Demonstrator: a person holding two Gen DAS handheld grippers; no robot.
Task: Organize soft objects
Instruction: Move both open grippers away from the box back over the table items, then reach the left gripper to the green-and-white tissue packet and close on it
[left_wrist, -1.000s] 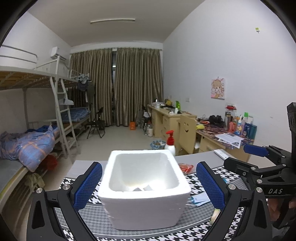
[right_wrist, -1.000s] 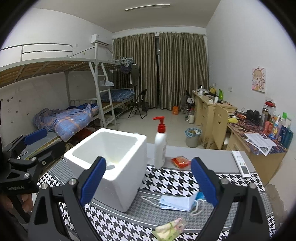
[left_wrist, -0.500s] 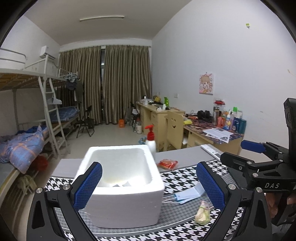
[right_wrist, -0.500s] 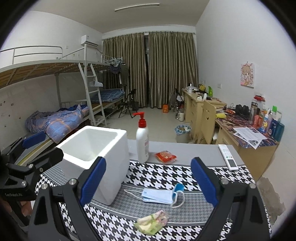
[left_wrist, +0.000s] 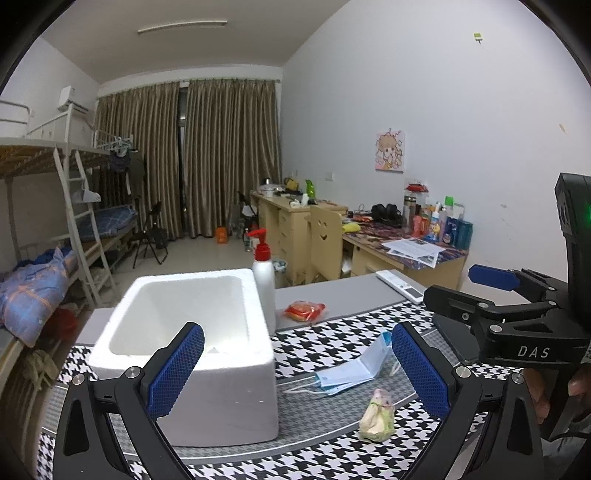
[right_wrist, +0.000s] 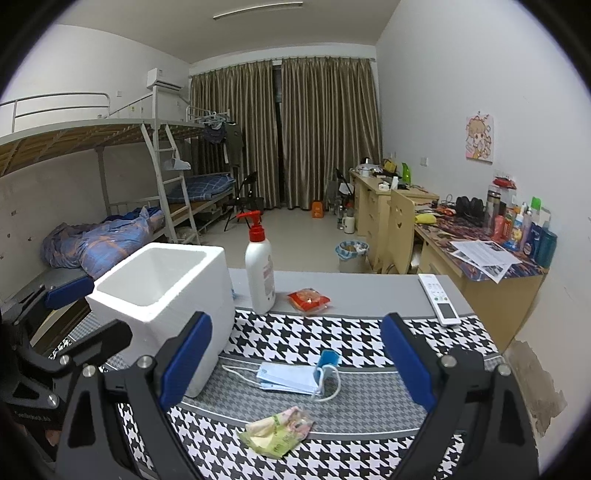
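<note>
Left gripper (left_wrist: 297, 373) wide open, empty, beside foam box (left_wrist: 192, 347). Right gripper (right_wrist: 295, 363) wide open, empty, above face mask (right_wrist: 290, 376); crumpled wrapper (right_wrist: 277, 430) near.

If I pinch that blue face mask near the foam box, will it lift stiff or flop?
The face mask will probably flop: it looks like thin pleated fabric lying flat on the checked mat. Its loose ear loops may dangle and could snag. It looks very light, so the open right gripper could easily nudge it sideways.
</note>
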